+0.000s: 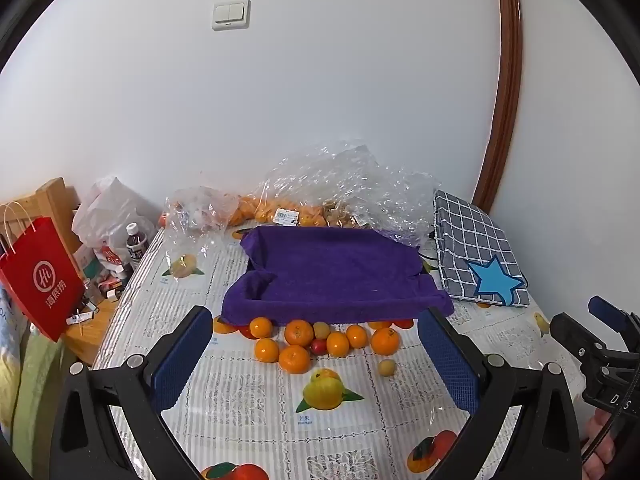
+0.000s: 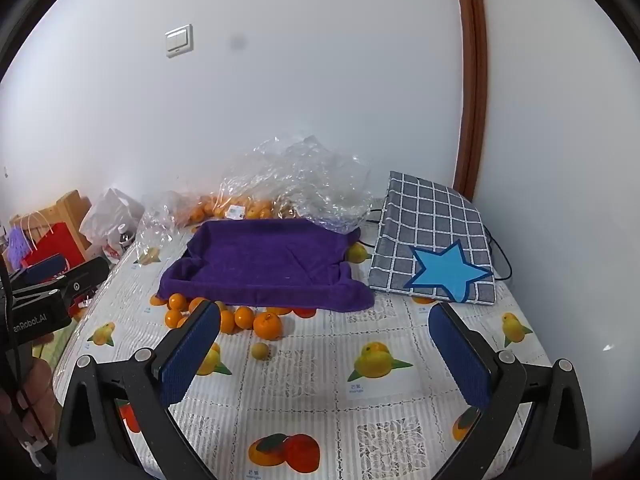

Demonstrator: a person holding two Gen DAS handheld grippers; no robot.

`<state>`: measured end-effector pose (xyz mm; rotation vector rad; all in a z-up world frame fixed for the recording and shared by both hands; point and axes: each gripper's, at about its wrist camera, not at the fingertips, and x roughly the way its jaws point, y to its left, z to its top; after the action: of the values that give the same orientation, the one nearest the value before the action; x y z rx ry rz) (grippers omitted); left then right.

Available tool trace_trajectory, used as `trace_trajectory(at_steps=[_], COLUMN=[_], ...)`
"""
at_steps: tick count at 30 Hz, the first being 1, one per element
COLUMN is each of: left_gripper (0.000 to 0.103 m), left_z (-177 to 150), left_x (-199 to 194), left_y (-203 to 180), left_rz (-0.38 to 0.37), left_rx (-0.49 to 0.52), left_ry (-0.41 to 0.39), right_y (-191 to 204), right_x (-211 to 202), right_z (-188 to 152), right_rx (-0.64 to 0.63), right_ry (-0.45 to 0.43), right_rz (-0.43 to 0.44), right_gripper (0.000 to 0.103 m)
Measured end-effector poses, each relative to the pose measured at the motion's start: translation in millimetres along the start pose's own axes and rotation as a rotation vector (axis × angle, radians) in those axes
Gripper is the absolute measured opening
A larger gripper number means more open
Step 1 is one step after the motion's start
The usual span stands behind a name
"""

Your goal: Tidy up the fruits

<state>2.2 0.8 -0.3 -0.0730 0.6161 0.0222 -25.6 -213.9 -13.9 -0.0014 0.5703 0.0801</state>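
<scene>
Both grippers hang wide apart and hold nothing above the fruit-printed table [image 1: 248,396]. Straight ahead of the left gripper [image 1: 316,354] lies the cluster of oranges [image 1: 298,334], with a small pale fruit [image 1: 387,367] apart on the right. From the right gripper [image 2: 324,344] that cluster [image 2: 267,326] sits ahead and to the left, so the left gripper looks better placed. Just behind the fruit stands the purple-towel tray [image 1: 332,276], then clear bags of more oranges [image 1: 320,196].

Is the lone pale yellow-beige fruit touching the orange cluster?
Apart: in the left wrist view, the small pale fruit sits alone, bare tablecloth separating it from the oranges.
</scene>
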Motion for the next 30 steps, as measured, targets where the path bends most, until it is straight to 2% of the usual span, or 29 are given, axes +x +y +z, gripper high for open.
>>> trace_trajectory(at_steps=[17, 30], left_gripper=[0.103, 0.103], left_z=[1.9, 0.7], left_x=[-5.9, -4.7], left_y=[-5.5, -7.2], left_rz=[0.007, 0.004], left_rx=[0.002, -0.003], left_ry=[-0.033, -0.028], right_y=[-6.6, -6.5], right_x=[-0.3, -1.9], right_z=[-2.4, -3.1], right_rx=[0.013, 0.021], right_ry=[0.016, 0.016], right_rz=[0.003, -0.005], right_gripper=[0.102, 0.102])
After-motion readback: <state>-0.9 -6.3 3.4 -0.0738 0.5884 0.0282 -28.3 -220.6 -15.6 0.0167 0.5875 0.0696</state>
